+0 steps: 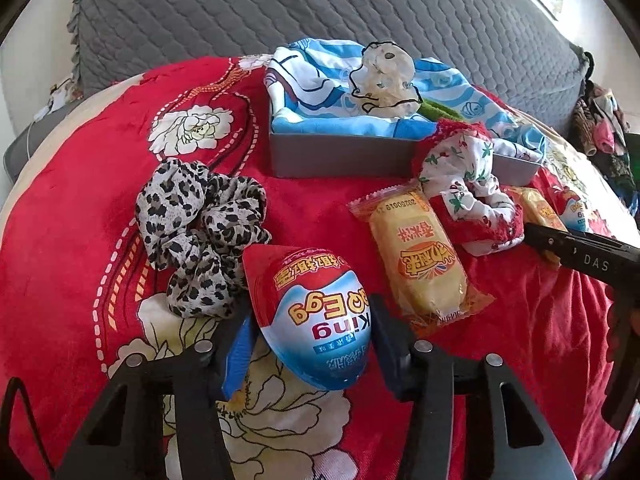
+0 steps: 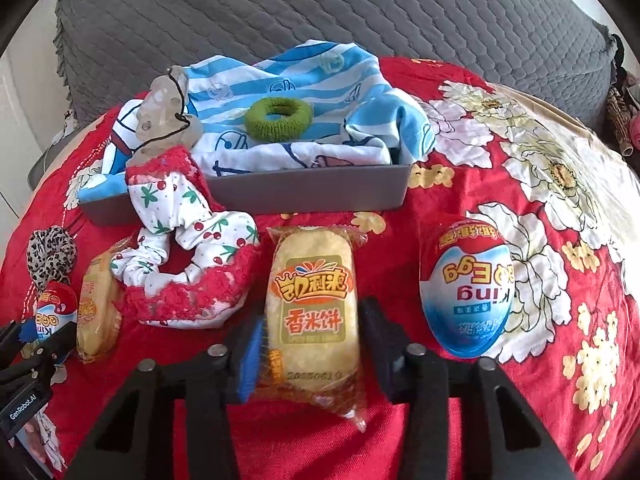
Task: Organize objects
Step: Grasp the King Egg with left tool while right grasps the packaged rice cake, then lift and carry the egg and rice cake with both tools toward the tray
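My left gripper (image 1: 312, 320) has its jaws on both sides of a red-and-blue King Egg (image 1: 318, 316), touching it, on the red floral blanket (image 1: 80, 208). My right gripper (image 2: 312, 332) closes on a yellow rice-cake packet (image 2: 312, 308). A second King Egg (image 2: 466, 288) lies to the right of it. A second rice-cake packet (image 1: 420, 260) lies between the grippers. A cherry-print scrunchie (image 2: 188, 256) leans on the grey tray (image 2: 320, 192). A leopard scrunchie (image 1: 200, 232) lies at the left.
The tray holds a blue striped cloth (image 2: 300, 80), a green hair tie (image 2: 278, 116) and a translucent clip (image 2: 168, 108). A grey quilted cushion (image 1: 280, 4) stands behind. Clothes (image 1: 600, 128) are piled at the far right.
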The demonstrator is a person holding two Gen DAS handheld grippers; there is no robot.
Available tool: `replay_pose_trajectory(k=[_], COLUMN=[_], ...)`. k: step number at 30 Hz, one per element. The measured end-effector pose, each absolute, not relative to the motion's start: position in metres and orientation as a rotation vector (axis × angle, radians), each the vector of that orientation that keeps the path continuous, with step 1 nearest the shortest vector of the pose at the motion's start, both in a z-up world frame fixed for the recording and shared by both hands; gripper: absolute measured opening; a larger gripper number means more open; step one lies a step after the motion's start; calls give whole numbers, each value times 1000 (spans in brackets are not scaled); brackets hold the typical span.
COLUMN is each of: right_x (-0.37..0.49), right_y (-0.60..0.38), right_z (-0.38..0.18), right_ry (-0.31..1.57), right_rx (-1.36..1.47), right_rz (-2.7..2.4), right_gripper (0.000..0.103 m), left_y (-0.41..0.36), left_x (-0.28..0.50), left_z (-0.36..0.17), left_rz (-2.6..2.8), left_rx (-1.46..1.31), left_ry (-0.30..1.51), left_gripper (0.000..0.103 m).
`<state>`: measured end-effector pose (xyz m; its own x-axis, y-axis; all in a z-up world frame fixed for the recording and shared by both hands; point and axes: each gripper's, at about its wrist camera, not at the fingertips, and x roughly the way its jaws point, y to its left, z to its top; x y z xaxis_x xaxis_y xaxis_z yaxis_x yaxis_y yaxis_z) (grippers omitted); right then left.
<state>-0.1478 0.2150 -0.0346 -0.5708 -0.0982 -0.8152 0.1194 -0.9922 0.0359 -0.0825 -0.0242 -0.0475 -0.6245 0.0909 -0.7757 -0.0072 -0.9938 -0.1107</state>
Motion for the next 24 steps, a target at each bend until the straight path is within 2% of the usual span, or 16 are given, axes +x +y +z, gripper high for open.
replay_pose_trajectory(k=[8, 24], right_x=[-145, -128], right_y=[215, 210], right_z=[-29, -10], right_ry=[-8, -22], right_rx=[1369, 1316], right_rz=[-2654, -2639], right_gripper=[41, 41], left_y=[-26, -20], left_x=[-81, -65], left_z=[-46, -30], left_rz=[2777, 2768], left_rx=[-1324, -1292], left_ry=[-163, -134], left_gripper=[51, 51])
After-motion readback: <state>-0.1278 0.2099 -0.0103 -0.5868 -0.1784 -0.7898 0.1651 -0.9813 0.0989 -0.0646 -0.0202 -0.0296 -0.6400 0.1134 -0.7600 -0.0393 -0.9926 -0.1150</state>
